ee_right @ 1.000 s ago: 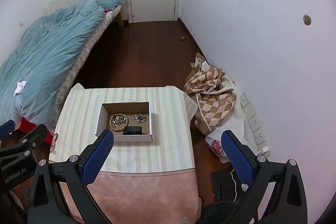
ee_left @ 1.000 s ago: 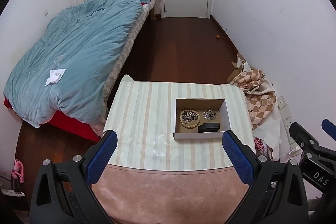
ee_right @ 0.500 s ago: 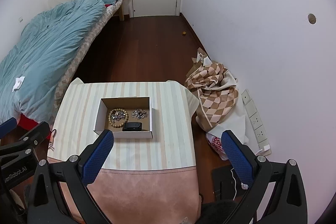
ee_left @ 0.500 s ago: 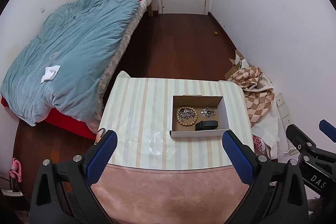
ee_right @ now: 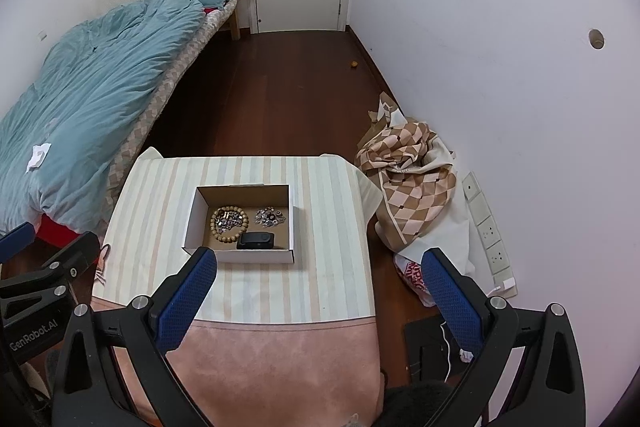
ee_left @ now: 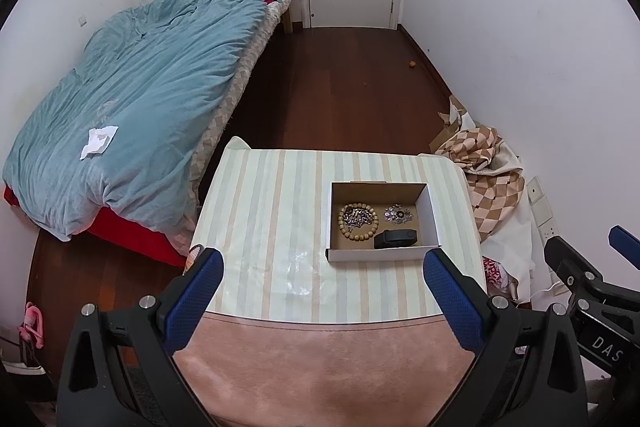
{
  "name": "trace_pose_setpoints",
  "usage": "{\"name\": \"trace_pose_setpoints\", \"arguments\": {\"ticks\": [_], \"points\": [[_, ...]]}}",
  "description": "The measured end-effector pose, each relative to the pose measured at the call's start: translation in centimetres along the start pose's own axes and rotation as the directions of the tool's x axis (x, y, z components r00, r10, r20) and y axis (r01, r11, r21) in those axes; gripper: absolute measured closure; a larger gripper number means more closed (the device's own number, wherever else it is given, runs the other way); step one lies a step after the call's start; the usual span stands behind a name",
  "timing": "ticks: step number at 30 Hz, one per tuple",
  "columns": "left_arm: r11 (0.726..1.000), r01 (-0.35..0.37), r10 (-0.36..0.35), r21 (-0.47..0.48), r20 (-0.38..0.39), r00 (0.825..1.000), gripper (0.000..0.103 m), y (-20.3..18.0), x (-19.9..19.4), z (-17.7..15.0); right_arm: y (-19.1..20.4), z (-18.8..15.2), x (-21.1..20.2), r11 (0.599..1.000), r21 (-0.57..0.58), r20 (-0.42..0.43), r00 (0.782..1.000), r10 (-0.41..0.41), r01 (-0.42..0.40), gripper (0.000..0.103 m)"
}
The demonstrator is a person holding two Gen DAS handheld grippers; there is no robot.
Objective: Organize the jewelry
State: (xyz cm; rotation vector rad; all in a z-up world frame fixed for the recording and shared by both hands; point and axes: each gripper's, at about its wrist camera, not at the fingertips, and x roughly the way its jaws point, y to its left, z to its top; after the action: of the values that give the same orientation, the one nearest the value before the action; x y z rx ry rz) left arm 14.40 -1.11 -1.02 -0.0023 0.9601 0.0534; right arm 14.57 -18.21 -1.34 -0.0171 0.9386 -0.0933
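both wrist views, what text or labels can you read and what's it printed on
"DAS": on the black body of the right gripper, cut off by the frame edge.
"GenRobot.AI": on the black body of the left gripper.
Red print on the white bag on the floor: too small to read.
Nothing readable on the cardboard box.

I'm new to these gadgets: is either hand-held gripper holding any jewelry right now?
No. The left hand-held gripper and the right hand-held gripper are open and empty. The beaded bracelet lies in the cardboard box.

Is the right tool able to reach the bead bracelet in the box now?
Probably yes: the right tool is open and empty, the box has no lid, and nothing covers the bead bracelet.
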Motion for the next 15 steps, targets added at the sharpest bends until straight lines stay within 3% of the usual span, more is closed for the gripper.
{"name": "trace_pose_setpoints", "arguments": {"ticks": [15], "points": [[1.0,-0.007,0.007,0.018,0.003,1.0,0.001,-0.05,-0.3,-0.41,-0.11,0.13,-0.23,1.0,-0.004,0.001,1.0,0.004,-0.004,0.0]]}}
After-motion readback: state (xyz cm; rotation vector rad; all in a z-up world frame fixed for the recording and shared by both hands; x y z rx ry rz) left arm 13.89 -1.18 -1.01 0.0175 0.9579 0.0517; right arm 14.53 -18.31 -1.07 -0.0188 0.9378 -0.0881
